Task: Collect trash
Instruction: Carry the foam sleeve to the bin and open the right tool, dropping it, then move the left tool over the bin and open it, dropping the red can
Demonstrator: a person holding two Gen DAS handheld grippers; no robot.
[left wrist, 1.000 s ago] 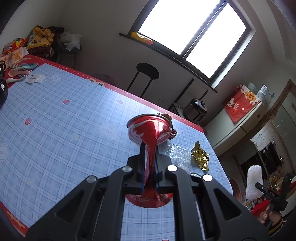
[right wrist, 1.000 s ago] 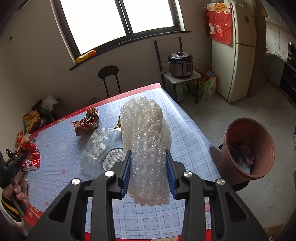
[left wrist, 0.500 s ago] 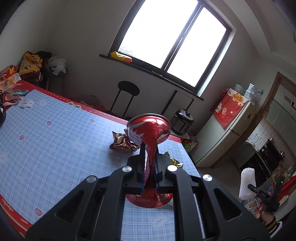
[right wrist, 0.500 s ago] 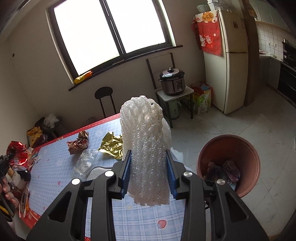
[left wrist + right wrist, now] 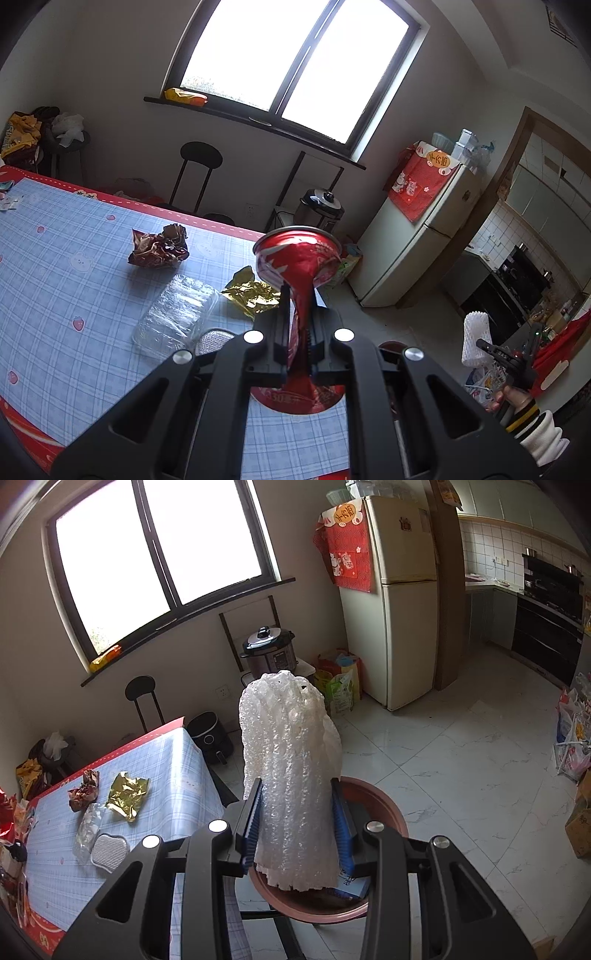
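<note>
My left gripper (image 5: pixel 300 295) is shut on a crushed red can (image 5: pixel 297 258), held above the blue checked table (image 5: pixel 74 295). My right gripper (image 5: pixel 295 794) is shut on a white bubble-wrap roll (image 5: pixel 291 768), held directly above the brown round bin (image 5: pixel 388 812) on the floor beside the table. On the table lie a crumpled red-brown wrapper (image 5: pixel 159 249), a clear plastic tray (image 5: pixel 177 317), a gold foil wrapper (image 5: pixel 253 293) and a small silver piece (image 5: pixel 212 338). The same items show in the right wrist view: wrapper (image 5: pixel 85 788), gold foil (image 5: pixel 127 794), clear plastic (image 5: pixel 86 825).
A fridge (image 5: pixel 399 590) with a red cloth stands by the wall, a rice cooker (image 5: pixel 267 651) on a small stand near it. A black stool (image 5: pixel 195 173) is behind the table. Bags and boxes (image 5: pixel 572 738) line the right floor.
My right gripper has carried the bubble wrap off the table edge to above the bin. My left gripper has moved with the can toward the table's right end.
</note>
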